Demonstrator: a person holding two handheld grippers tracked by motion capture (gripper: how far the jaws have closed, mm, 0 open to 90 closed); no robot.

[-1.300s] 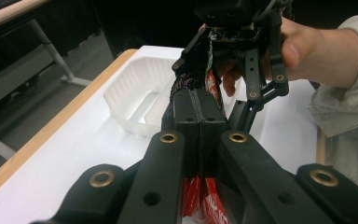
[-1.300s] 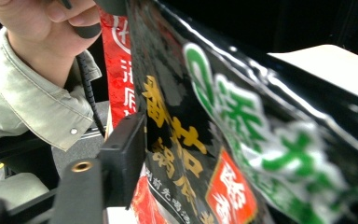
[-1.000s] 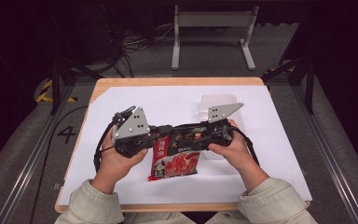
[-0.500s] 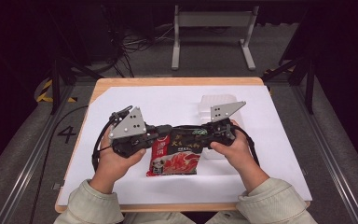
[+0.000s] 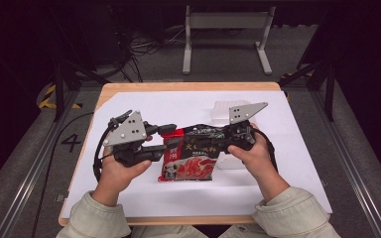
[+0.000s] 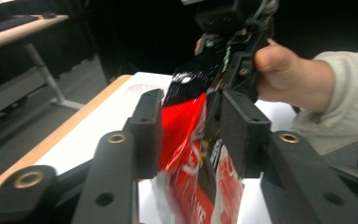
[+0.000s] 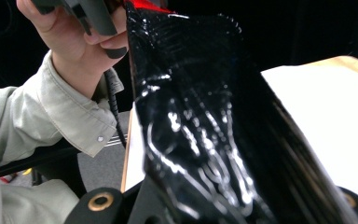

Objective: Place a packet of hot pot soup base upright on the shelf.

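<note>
the red and black snack packet [image 5: 191, 153] is hanging above the white sheet [image 5: 287, 168] that is covering the wooden counter [image 5: 188, 86], stretched between the two grippers in front of the person. its black top band is sitting in the right gripper [image 5: 228, 138], whose jaws are pinching tight on that sealed edge; in the right gripper view the glossy black film [image 7: 200, 121] is running up from between those jaws. the left gripper [image 5: 166, 144] is standing at the packet's red end, and its jaws have just been opening: in the left gripper view the packet [image 6: 186, 135] is lying between the two pads with a gap showing on at least the near side, so they are probably no longer pressing it, though the blur is making that hard to be sure of.

the packet is looking light, thin and crinkly, with slick film that is likely sliding under a weak pinch. the puffed middle is soft and its contents are probably crushable, so the flat crimped seals at the ends are the safer places to be taking hold. with one end loosened, the packet is likely swinging down from the right gripper's hold.

behind the right gripper a pale, clear tray-like thing [image 5: 223, 110] is resting on the sheet. the person's left hand [image 5: 121, 171] and right hand [image 5: 253, 153] are wrapping the gripper handles.
</note>
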